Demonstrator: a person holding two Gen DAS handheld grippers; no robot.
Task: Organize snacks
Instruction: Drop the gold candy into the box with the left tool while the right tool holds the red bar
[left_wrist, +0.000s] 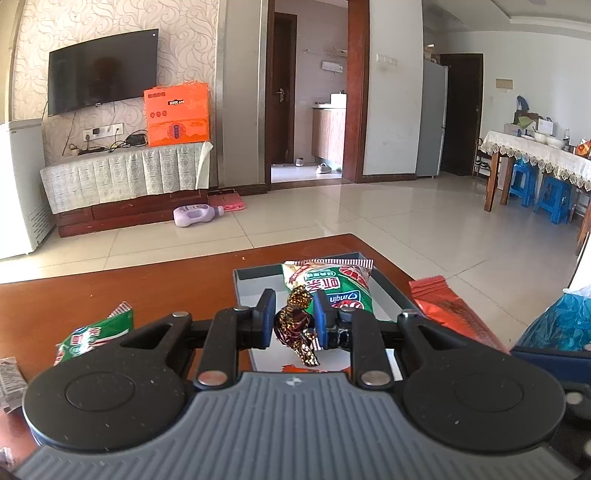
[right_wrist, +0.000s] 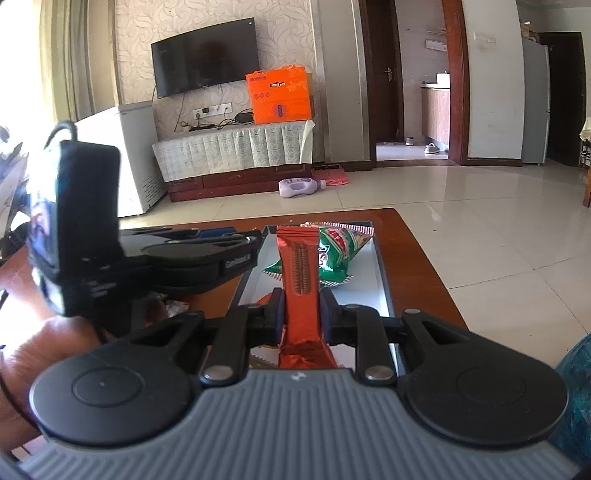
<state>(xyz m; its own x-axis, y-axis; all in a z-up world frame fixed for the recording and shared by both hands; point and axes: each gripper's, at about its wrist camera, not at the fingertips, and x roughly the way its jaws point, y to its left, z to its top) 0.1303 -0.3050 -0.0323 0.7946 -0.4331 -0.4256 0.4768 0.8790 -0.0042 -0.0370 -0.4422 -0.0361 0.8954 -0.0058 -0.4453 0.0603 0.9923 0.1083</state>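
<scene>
Wall: we are seeing a dark television hanging.
Cabinet: an orange box is standing on it.
Floor: a purple bottle is lying there.
Right side: blue stools are standing under a dining table.

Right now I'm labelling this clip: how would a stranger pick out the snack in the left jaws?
Find the wooden table, then the shallow grey tray on it. Just above the tray's near end, the left gripper pinches a small twisted candy. Its dark brown-and-gold foil sets it apart from the bigger green packet and the long red wrapper.

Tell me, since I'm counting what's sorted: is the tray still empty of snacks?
No, a green snack bag already lies inside the tray on the table.
</scene>
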